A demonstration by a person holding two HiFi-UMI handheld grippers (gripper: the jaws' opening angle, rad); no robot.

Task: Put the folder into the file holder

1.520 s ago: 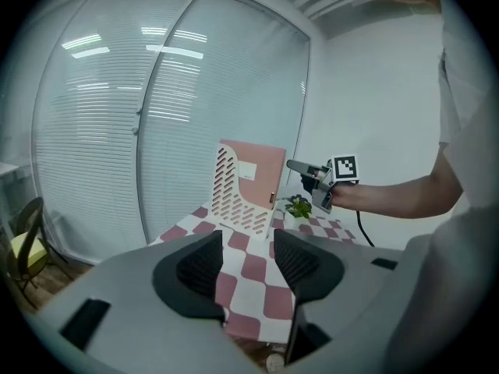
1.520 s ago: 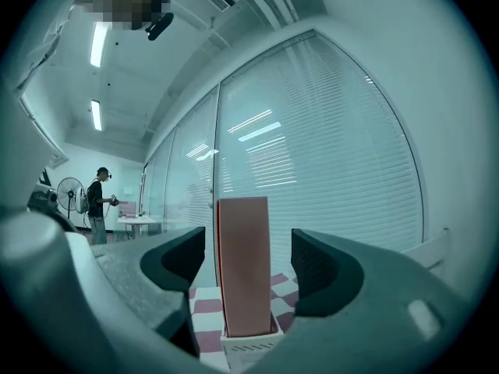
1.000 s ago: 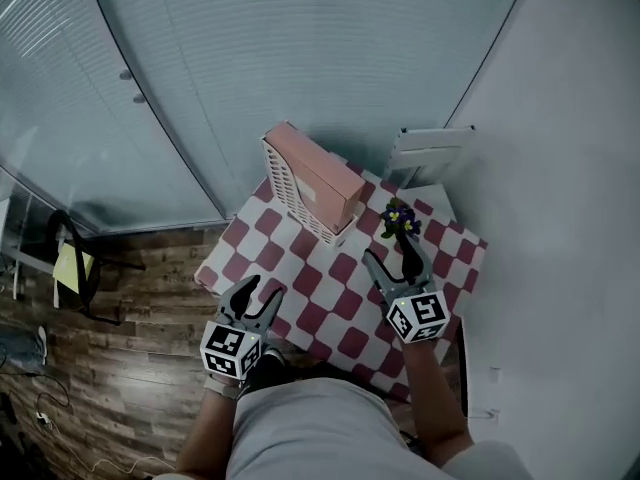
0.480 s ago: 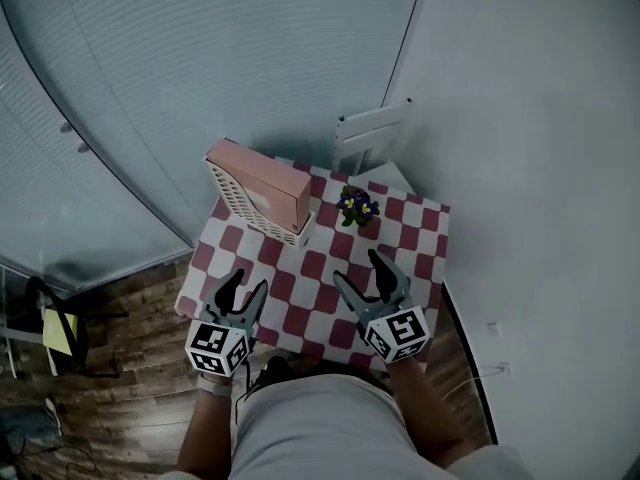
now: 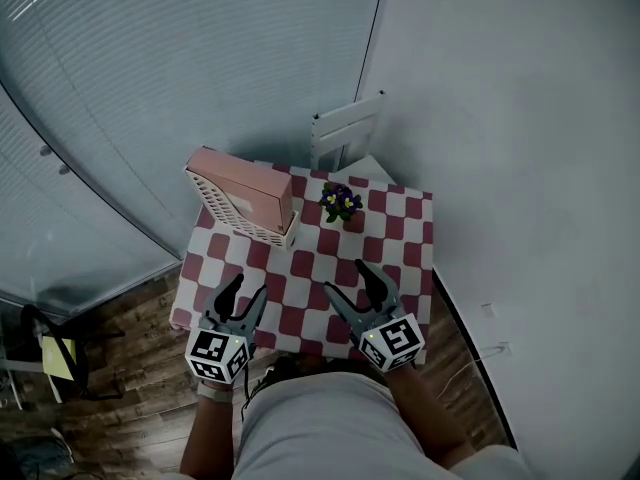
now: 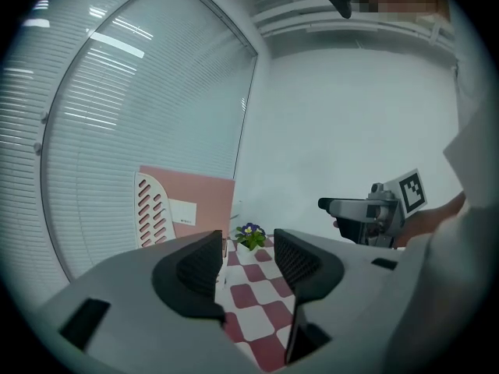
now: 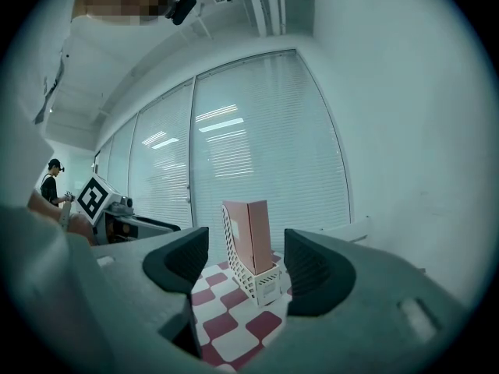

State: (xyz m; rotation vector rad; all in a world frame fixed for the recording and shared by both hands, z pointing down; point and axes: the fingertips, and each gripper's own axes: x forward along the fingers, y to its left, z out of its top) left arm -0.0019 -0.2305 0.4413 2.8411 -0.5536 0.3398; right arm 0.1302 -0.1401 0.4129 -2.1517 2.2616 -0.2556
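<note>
A pink folder (image 5: 245, 180) stands inside the white slotted file holder (image 5: 228, 215) at the far left of the red-and-white checked table (image 5: 400, 230). The folder (image 7: 248, 235) and file holder (image 7: 254, 280) show straight ahead in the right gripper view, and the folder (image 6: 196, 206) shows at the left of the left gripper view. My left gripper (image 5: 240, 298) hovers open over the table's near left edge with nothing between its jaws. My right gripper (image 5: 351, 283) hovers over the near middle, its jaws closing with nothing between them.
A small pot of purple flowers (image 5: 340, 201) stands on the table right of the file holder. A white chair (image 5: 348, 134) is behind the table against the wall. Window blinds (image 5: 150, 78) run along the left. A distant person (image 7: 53, 179) shows in the right gripper view.
The head view has pulled back and shifted, so table and holder sit further left. Both grippers have drawn back toward the near edge. The right jaws look a little narrower.
</note>
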